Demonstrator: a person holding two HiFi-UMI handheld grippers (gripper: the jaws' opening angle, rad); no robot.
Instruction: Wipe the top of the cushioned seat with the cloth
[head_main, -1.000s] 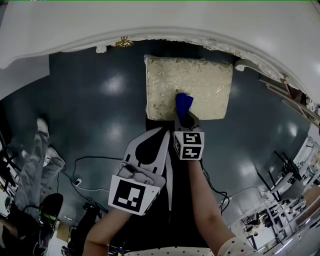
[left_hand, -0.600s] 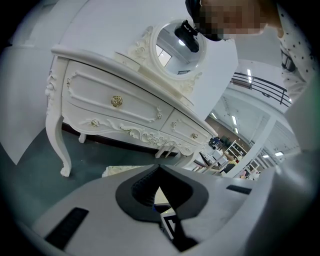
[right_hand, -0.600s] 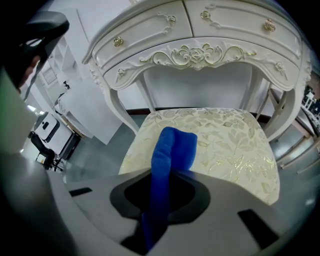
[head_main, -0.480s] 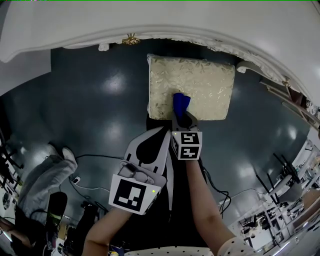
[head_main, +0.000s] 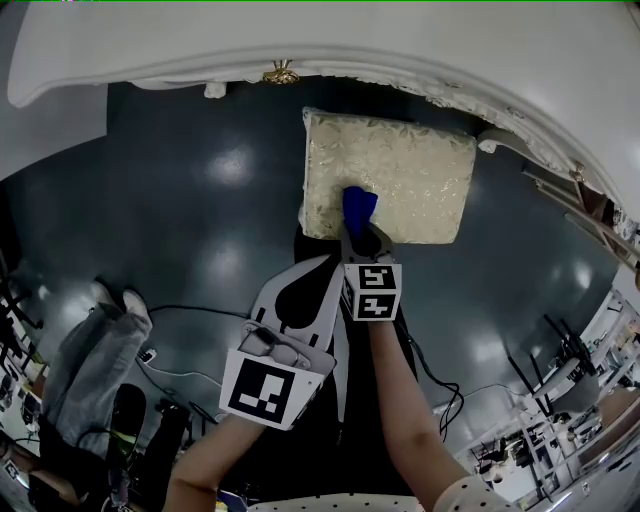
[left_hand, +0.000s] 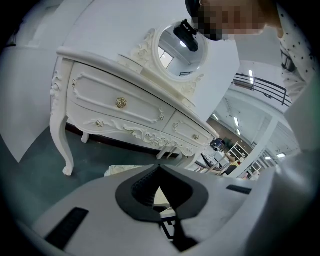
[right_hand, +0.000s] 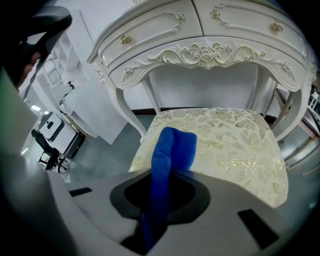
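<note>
Two tools up | right hand-held gripper clamps cloth, down at seat near edge, left side, set for wiping | left hand-held gripper closed, empty, held clear.

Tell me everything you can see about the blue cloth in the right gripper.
The cloth is bright blue, soft-looking fabric, folded into a thick strip. The right gripper has its jaws shut on one end. The free end sticks forward and rests on the cream, leaf-patterned seat cushion, near the edge closest to the person. Nothing else touches it.
</note>
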